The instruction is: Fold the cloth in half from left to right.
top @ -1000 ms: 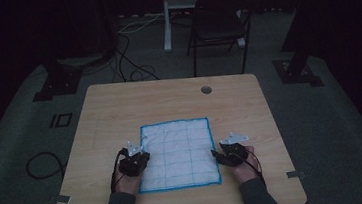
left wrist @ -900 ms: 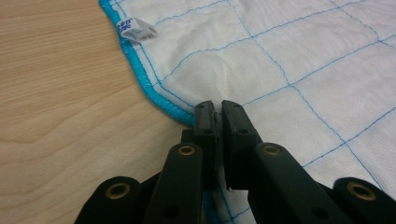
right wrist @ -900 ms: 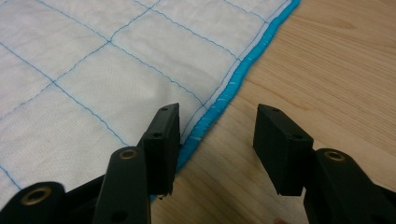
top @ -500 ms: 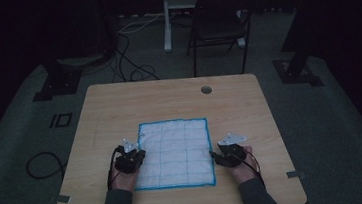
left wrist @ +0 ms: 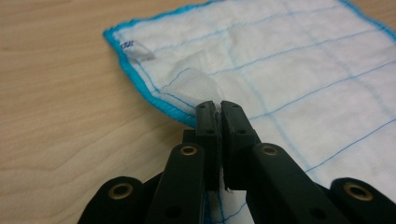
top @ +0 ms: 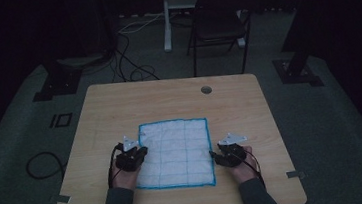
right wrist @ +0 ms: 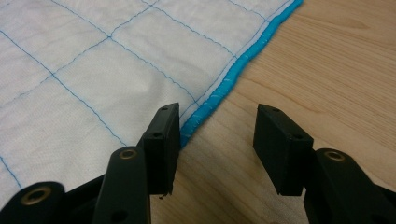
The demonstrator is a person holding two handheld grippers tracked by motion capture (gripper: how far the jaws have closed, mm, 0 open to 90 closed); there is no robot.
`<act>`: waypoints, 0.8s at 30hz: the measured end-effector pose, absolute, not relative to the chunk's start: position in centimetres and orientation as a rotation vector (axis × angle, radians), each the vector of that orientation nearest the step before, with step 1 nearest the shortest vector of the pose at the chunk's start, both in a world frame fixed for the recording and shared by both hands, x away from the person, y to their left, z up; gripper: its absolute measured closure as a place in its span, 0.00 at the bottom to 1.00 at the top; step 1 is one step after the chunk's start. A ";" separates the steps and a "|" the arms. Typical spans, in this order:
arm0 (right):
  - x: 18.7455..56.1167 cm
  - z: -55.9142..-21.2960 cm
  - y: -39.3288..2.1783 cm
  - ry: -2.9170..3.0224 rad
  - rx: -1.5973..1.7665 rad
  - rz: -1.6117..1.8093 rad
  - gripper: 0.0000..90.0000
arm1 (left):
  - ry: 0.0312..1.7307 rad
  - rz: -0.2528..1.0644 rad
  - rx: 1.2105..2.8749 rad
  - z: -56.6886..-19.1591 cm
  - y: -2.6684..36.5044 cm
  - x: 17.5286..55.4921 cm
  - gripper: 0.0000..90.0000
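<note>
A white cloth (top: 176,151) with thin blue grid lines and a bright blue hem lies flat on the wooden table (top: 168,95). My left gripper (top: 133,157) sits at the cloth's left edge. In the left gripper view it is shut (left wrist: 219,109) on a pinched-up fold of the cloth (left wrist: 196,81) beside the hem, near a small label (left wrist: 133,49). My right gripper (top: 229,155) rests at the cloth's right edge. In the right gripper view it stands open (right wrist: 217,135): one finger (right wrist: 161,140) sits over the blue hem (right wrist: 224,86), the other over bare wood.
A round cable hole (top: 206,89) sits near the table's far edge. Beyond the table a dark chair (top: 219,25) and a white desk leg (top: 166,18) stand on the carpet, with cables (top: 130,61) on the floor. The room is dim.
The cloth's left edge has shifted slightly with my left gripper, which now pinches it. The right gripper has stayed about where it was.
</note>
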State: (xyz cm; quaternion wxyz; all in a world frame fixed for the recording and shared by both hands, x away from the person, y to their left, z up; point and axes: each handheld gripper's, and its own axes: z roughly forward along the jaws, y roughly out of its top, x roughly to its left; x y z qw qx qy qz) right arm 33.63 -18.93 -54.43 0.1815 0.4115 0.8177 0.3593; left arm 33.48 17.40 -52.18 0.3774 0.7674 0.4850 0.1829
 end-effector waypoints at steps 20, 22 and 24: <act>33.6 -54.4 -18.9 2.312 1.156 1.015 0.56 | 1.085 0.445 1.926 -48.9 14.3 33.8 0.97; 33.6 -54.4 -18.9 2.312 1.154 1.015 0.56 | 1.071 0.443 1.920 -48.6 14.0 33.8 0.97; 33.6 -54.4 -18.9 2.311 1.154 1.012 0.56 | 1.056 0.440 1.920 -48.4 13.7 33.8 0.97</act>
